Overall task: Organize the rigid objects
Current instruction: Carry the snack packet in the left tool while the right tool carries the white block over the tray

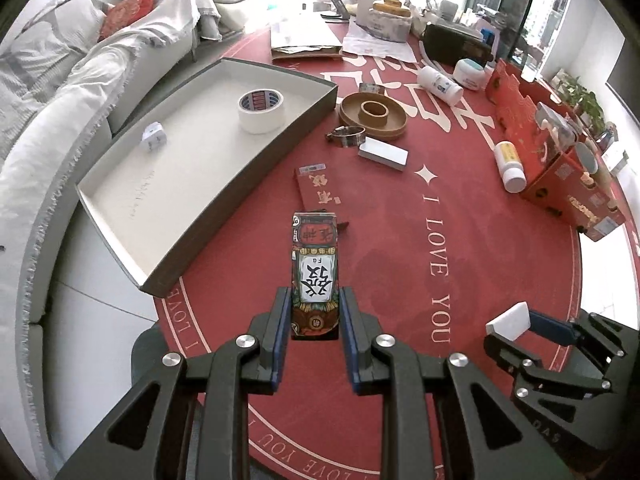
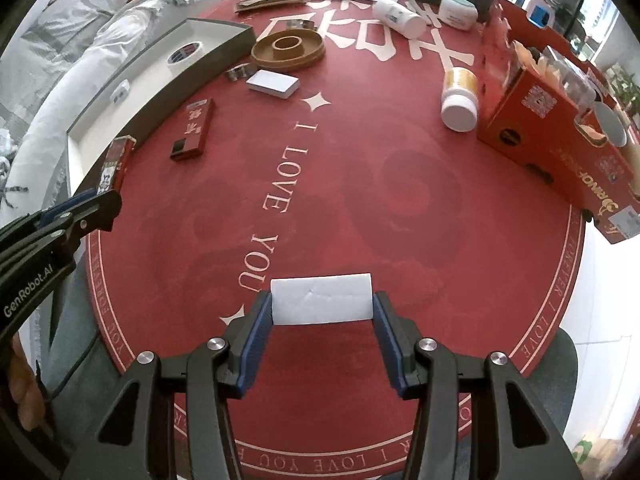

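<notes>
From the left wrist, the left gripper [image 1: 315,312] is clamped on a narrow printed card box [image 1: 315,272], held clear above the red round mat [image 1: 400,240]. Just beyond it lies a flat red box [image 1: 316,190]; further on are a white block [image 1: 383,153], a metal ring [image 1: 347,136] and a brown round dish [image 1: 373,114]. To the left, a grey tray [image 1: 192,216] holds a roll of tape [image 1: 261,110] and a small white cube [image 1: 153,141]. Two white bottles [image 1: 509,165] lie to the right near red cartons [image 1: 560,184]. At the lower right, the right gripper [image 1: 516,328] carries a white slab [image 1: 510,320].

From the right wrist, the right gripper [image 2: 322,310] pinches that white slab [image 2: 322,299] by its short ends, above the mat [image 2: 360,200]. Here the slab's broad face shows in full. The left gripper [image 2: 94,204] enters at the left edge, with the card box [image 2: 116,164] seen side-on beside the tray [image 2: 132,92]. The flat red box [image 2: 193,130] shows a black end, hidden in the other view.
</notes>
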{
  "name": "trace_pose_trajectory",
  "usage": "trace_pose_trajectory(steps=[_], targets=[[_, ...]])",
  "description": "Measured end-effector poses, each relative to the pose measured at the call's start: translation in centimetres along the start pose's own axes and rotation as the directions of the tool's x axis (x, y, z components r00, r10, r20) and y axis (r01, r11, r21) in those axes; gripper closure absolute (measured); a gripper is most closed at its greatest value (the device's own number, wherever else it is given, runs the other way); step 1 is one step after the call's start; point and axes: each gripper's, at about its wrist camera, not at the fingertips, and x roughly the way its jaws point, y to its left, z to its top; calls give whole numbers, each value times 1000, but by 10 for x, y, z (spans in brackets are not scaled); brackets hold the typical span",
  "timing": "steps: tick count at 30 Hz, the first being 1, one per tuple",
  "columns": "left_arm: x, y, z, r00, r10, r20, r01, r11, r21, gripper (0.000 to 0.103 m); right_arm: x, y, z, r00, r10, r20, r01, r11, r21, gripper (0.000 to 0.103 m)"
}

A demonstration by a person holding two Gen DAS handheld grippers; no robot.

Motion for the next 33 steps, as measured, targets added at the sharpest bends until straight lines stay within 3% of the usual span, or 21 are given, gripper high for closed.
trace_pose_trajectory(steps=[27, 33], targets=[[1, -1, -4, 1000, -13, -5, 13, 1000, 1, 77, 4, 1, -2, 1000, -20, -11, 20, 1000, 5, 51], [-7, 4, 4, 1000, -7, 26, 8, 1000, -17, 77, -2, 1, 4, 1000, -31, 0, 31, 999, 8, 51]])
